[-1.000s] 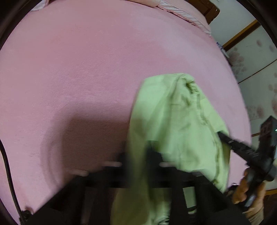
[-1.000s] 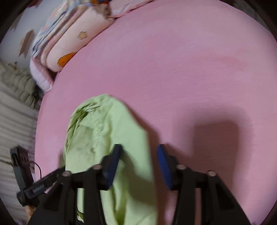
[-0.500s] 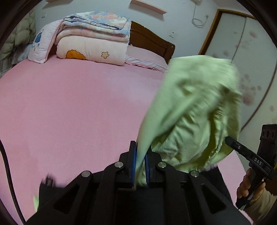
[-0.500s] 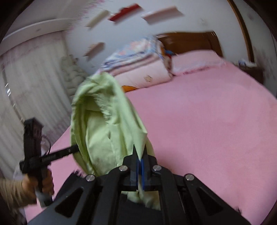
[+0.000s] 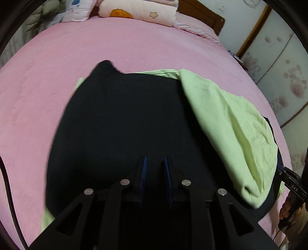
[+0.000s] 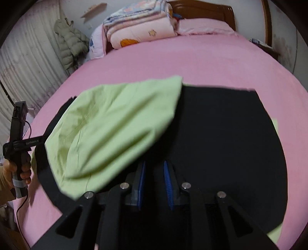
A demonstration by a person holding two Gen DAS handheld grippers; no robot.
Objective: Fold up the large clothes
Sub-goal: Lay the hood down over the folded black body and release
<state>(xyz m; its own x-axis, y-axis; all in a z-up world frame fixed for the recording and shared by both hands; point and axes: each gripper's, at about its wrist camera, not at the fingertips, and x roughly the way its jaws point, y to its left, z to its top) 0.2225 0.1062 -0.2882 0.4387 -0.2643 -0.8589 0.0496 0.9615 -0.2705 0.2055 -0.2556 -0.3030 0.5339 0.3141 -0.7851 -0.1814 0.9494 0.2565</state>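
A light green garment [image 5: 234, 127] lies bunched on a flat black cloth or board [image 5: 119, 123] on the pink bed [image 5: 48, 63]. In the right wrist view the green garment [image 6: 115, 123] covers the left part of the black piece [image 6: 221, 134]. My left gripper [image 5: 155, 163] is open and empty, just above the black piece, left of the green bundle. My right gripper [image 6: 154, 167] is open and empty, at the green bundle's lower right edge. Green fabric also peeks out from under the black piece's edges [image 6: 275, 125].
Folded quilts and pillows [image 6: 142, 28] are stacked at the wooden headboard [image 6: 204, 11]. A padded jacket [image 6: 70, 44] hangs by the curtain on the left. Flowered sliding doors [image 5: 284, 77] stand to the right of the bed.
Both grippers were shut on the raised green garment half a second ago. Now both are open and the garment lies down on the black piece.
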